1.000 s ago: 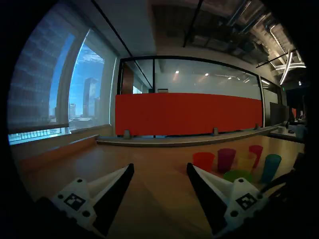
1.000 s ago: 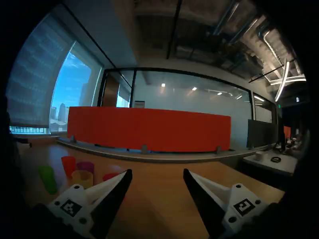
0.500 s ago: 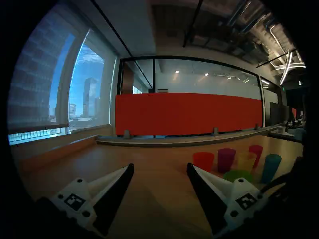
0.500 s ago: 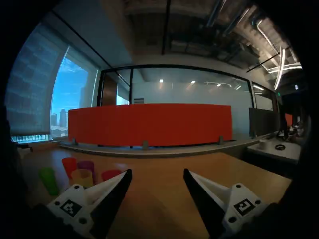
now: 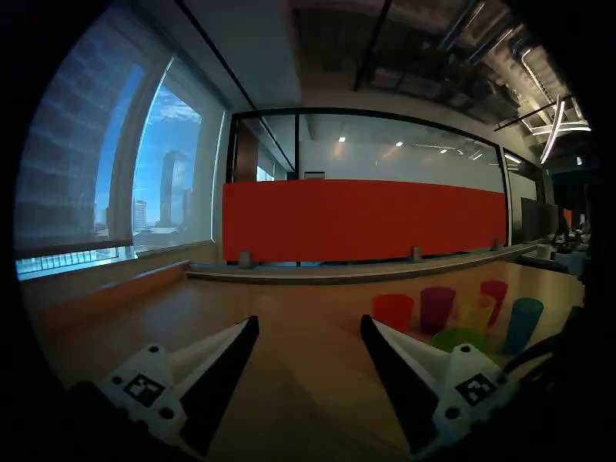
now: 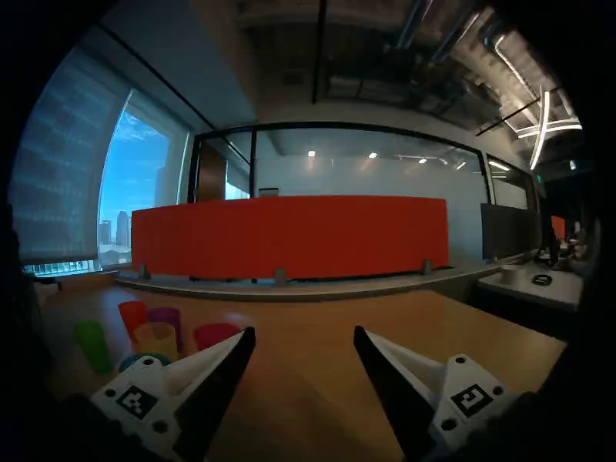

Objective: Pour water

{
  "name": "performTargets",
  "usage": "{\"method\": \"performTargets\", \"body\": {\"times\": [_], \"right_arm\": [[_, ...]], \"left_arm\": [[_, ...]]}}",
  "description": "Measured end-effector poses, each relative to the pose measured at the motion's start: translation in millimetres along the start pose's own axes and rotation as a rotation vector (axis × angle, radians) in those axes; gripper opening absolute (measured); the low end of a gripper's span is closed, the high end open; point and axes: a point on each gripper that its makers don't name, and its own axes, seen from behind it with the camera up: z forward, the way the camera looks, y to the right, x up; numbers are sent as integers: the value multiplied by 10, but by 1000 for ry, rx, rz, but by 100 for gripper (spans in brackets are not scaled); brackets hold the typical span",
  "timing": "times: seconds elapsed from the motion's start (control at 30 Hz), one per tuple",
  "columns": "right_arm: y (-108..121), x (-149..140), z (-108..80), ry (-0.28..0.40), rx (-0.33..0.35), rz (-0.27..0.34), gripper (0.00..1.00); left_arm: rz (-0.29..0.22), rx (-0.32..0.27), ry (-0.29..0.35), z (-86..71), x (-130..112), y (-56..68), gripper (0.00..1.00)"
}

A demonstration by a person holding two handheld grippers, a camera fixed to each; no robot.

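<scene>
- We see the left gripper point(image 5: 309, 320) with its fingers spread wide and empty over the wooden table point(image 5: 192, 308).
- Our right gripper point(image 6: 303, 332) gapes equally, empty.
- The coloured plastic cups point(image 5: 436, 307) (six, huddled together) stand at the left gripper's right.

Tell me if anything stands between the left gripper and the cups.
Nothing visible does. The left gripper, open, has only bare wooden table between it and the cluster of cups ahead to its right. The green cup is nearest, partly behind the gripper's own finger.
</scene>
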Motion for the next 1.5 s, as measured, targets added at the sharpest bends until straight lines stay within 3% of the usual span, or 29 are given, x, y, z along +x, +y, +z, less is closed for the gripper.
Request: {"method": "performTargets", "body": {"times": [1.5], "right_arm": [[13,-64,7,-20,-5,-26,99]], "left_arm": [[0,0,0,1,-4,-9,99]]}}
